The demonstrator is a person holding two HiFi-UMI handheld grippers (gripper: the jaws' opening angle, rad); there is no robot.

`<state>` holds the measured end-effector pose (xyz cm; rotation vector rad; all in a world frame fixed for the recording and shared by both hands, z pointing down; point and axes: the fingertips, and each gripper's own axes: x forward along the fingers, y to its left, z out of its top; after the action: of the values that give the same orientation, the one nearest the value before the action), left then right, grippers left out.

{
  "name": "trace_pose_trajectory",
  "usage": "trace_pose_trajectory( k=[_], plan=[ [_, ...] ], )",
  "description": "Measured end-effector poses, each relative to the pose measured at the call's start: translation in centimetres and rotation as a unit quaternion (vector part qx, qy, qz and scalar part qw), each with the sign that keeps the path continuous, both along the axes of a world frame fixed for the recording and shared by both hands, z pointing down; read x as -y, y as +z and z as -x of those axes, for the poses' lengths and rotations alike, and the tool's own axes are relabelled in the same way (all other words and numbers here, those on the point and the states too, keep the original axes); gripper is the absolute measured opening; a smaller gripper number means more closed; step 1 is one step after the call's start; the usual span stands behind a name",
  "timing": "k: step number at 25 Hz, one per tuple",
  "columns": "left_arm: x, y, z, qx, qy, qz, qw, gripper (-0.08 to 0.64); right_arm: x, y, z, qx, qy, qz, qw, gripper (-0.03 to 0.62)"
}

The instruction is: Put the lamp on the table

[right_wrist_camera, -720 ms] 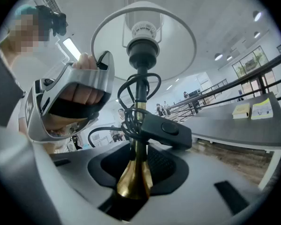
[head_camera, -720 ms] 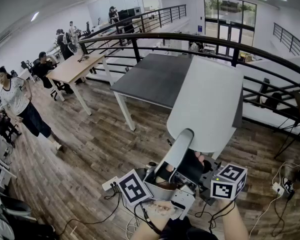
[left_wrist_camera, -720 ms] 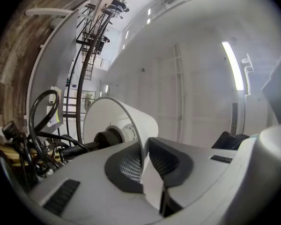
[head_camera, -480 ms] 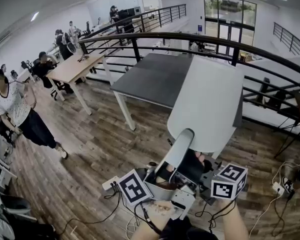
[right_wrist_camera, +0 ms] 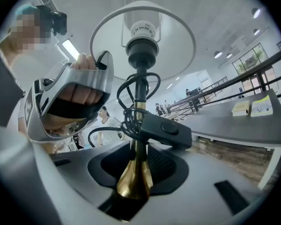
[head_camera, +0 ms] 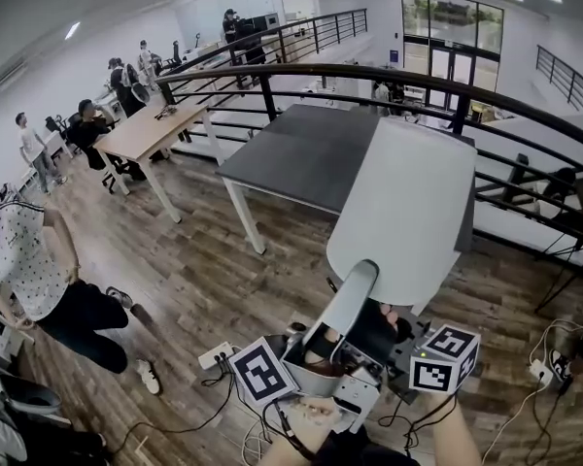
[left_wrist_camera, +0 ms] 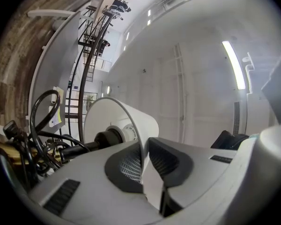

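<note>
People (head_camera: 97,115) sit round a pale wooden worktop (head_camera: 146,132) at the far left, and nearer the camera one person in a dotted shirt (head_camera: 24,280) stands on the brown plank floor (head_camera: 175,280). A dark grey worktop (head_camera: 301,153) on white legs fills the middle, in front of a curved black railing (head_camera: 301,71).

The lamp (head_camera: 408,212) is not on that worktop: it hangs in the air above the floor on the near side, tilted, with its white shade (left_wrist_camera: 117,121) overlapping the worktop's right end in the head view. The left hand-held gripper (left_wrist_camera: 144,161) points upward and is clamped on the shade's rim, the thin wall pinched between its two dark pads. Beside it, to the right, the right hand-held gripper (right_wrist_camera: 133,172) lies about level and is closed on the brass stem (right_wrist_camera: 133,182), where the stem flares out. A black cord (right_wrist_camera: 131,114) is looped round the stem above the jaws, and its inline switch (right_wrist_camera: 166,128) rests against the stem's right side. At the far right, cables (head_camera: 544,367) lie on the floor.
</note>
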<state>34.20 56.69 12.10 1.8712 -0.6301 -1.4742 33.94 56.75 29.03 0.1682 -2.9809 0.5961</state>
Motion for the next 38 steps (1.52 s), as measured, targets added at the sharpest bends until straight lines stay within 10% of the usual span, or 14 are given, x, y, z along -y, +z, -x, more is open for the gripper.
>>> trace_pose_trajectory(
  k=[15, 38],
  plan=[
    [4.0, 0.3, 4.3, -0.005, -0.039, 0.008, 0.9992, 0.043, 3.6, 0.3, 4.2, -0.002, -0.036, 0.01, 0.999, 0.133],
    [23.0, -1.0, 26.2, 0.009, -0.003, -0.015, 0.9998, 0.044, 23.9, -1.1, 26.5, 0.007, 0.002, -0.009, 1.0, 0.132]
  ],
)
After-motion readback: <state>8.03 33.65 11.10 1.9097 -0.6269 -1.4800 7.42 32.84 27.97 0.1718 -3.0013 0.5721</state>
